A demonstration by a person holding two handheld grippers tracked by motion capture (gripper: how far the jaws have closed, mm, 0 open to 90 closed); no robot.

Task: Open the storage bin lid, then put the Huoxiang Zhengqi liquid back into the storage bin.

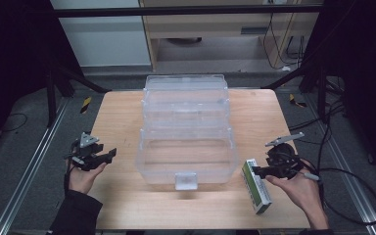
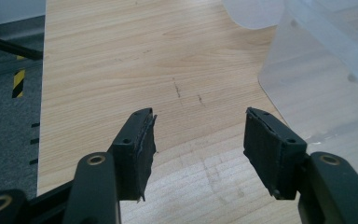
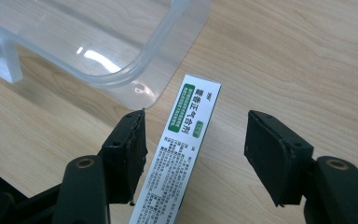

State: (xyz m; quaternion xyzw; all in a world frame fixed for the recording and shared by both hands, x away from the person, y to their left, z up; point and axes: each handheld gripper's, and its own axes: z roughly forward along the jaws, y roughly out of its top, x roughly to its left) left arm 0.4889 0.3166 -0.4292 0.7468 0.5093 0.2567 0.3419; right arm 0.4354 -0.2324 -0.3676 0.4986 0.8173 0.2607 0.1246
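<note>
A clear plastic bin (image 1: 227,147) with its lid open stands in the middle of the wooden table (image 1: 120,120). A white and green carton (image 1: 256,186) lies flat to the right of the bin's front corner. My right gripper (image 1: 256,171) is over the carton's far end. In the right gripper view the carton (image 3: 189,119) lies between the jaws of my right gripper (image 3: 196,135), close to the left pad and well apart from the right one, so the gripper is open. My left gripper (image 1: 110,155) hovers left of the bin, open and empty (image 2: 200,135) above bare wood.
The bin's wall (image 2: 317,79) is to the right in the left gripper view, and its rounded corner (image 3: 142,65) sits just beyond the carton. A white latch (image 1: 185,180) is on the bin's front. Cables (image 1: 352,196) trail off the table's right side. Dark frame posts flank the table.
</note>
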